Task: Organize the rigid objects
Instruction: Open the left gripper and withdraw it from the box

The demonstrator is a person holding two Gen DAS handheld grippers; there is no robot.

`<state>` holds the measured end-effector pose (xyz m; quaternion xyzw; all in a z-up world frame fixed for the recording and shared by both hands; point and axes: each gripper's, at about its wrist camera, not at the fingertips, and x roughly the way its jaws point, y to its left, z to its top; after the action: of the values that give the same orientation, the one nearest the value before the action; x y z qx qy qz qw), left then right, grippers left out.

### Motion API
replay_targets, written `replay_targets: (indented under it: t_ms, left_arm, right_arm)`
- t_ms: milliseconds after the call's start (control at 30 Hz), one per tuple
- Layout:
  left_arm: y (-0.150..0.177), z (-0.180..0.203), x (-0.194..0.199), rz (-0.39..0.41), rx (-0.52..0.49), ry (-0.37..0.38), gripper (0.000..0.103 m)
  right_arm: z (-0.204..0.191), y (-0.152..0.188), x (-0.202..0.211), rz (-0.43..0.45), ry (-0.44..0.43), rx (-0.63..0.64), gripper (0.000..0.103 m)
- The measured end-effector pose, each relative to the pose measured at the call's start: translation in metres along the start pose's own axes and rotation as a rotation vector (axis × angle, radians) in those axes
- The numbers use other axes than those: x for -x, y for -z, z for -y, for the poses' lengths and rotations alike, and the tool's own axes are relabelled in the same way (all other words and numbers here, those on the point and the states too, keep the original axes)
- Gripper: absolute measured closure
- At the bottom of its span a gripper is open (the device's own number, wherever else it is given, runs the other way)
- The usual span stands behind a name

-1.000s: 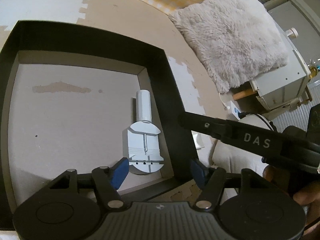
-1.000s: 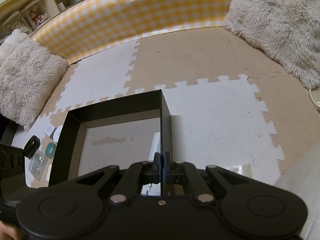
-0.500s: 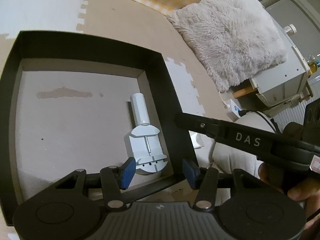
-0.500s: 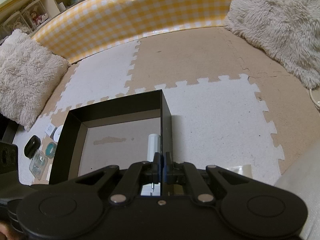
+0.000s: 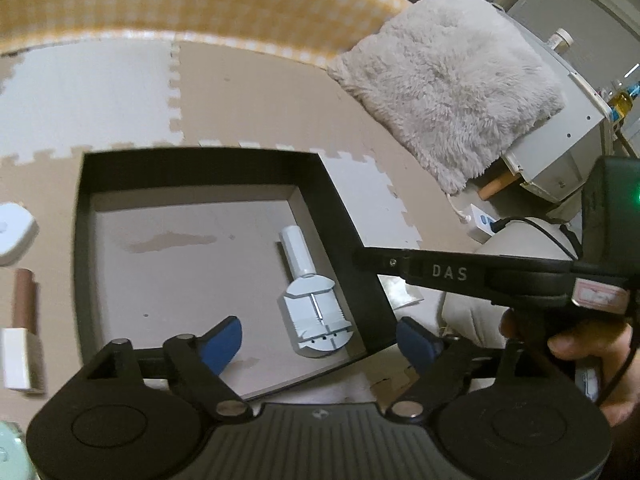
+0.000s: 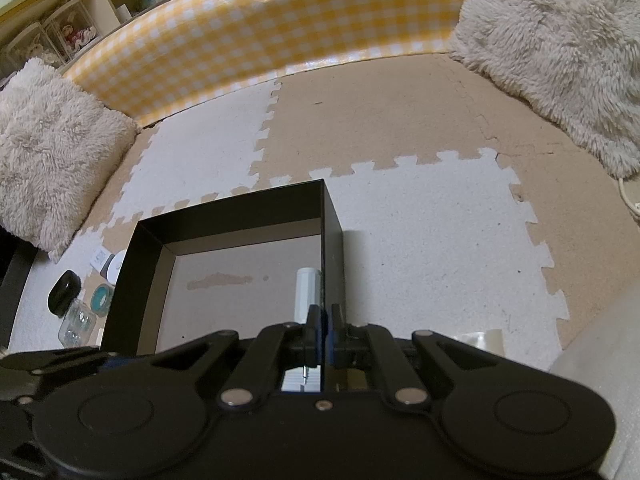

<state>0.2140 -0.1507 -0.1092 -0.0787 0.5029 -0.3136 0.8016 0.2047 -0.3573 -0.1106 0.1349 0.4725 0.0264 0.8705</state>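
Left tongs (image 5: 320,338): jaws opening, blue pads wide apart, nothing pinched between them. They hang over the near right corner of the black box (image 5: 200,160), one pad over the box floor, the other outside the right wall.

White tool (image 5: 310,300) lies flat on the box floor, lower centre of the left wrist view, close along the right wall, its cylindrical handle pointing toward the top of the frame and its broad clamp end toward the bottom. It touches neither pad.

Right tongs (image 6: 325,330): jaws closed tight on the upper edge of the box's right wall, bottom centre of the right wrist view. In the left view they enter from the right as a long black arm lettered "DAS", with a hand (image 5: 580,344) on the grip at lower right.

Box sits on the foam puzzle-mat floor (image 6: 420,240). Left edge of the left view: a brown tube (image 5: 25,300), a white block (image 5: 16,360). Fluffy cushion (image 5: 448,76) at upper right. Yellow checked barrier (image 6: 260,28) across the top of the right view.
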Motion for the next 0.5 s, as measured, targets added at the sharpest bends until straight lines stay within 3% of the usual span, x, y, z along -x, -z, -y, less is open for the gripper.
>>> replay_targets:
  t_ms: [267,500]
  left_arm:
    - [-0.004,0.004,0.035,0.082,-0.054,-0.102,0.001]
    - [-0.014,-0.007,0.068,0.165,-0.080,-0.201,0.000]
  right_arm:
    - [-0.001,0.000,0.001,0.006,0.008,0.009,0.100]
    - [0.000,0.000,0.001,0.010,0.006,0.001,0.100]
